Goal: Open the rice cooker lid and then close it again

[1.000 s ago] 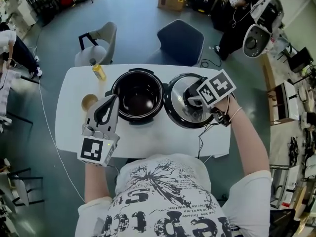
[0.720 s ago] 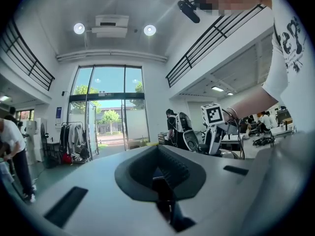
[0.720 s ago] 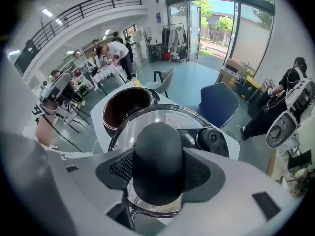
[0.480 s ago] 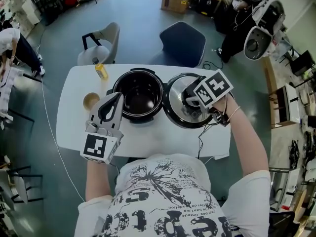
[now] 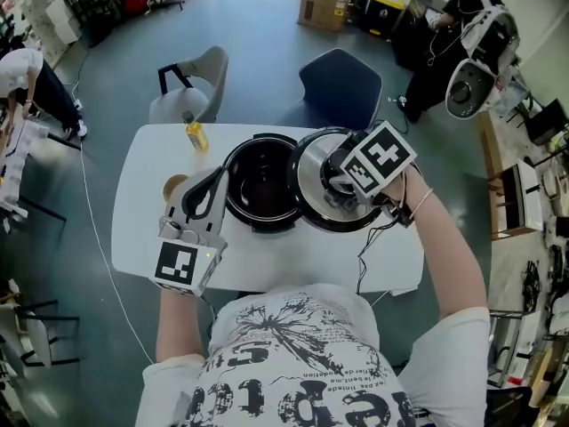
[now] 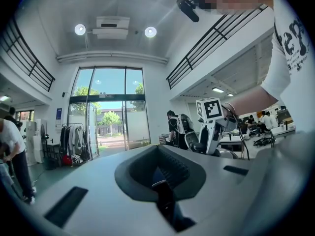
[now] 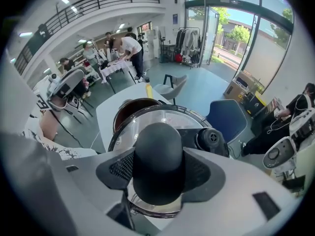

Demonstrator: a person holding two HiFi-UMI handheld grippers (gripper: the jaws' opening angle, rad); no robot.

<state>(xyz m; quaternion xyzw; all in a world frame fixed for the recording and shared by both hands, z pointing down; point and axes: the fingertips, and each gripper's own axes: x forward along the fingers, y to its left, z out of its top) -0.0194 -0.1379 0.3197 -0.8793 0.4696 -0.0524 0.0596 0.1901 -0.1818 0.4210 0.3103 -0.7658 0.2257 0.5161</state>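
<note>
Two grippers over a white table [image 5: 293,258]. Right gripper [image 5: 345,183] clamped part-open on the black knob [image 7: 158,161] of the lid [image 5: 311,172], holding it raised, partly over the right rim of the open rice cooker pot [image 5: 233,194], probably for lowering it back on to close. Left gripper [image 5: 216,174] empty, jaws together, level beside the pot's left, seemingly parked clear of the lid's path.
</note>
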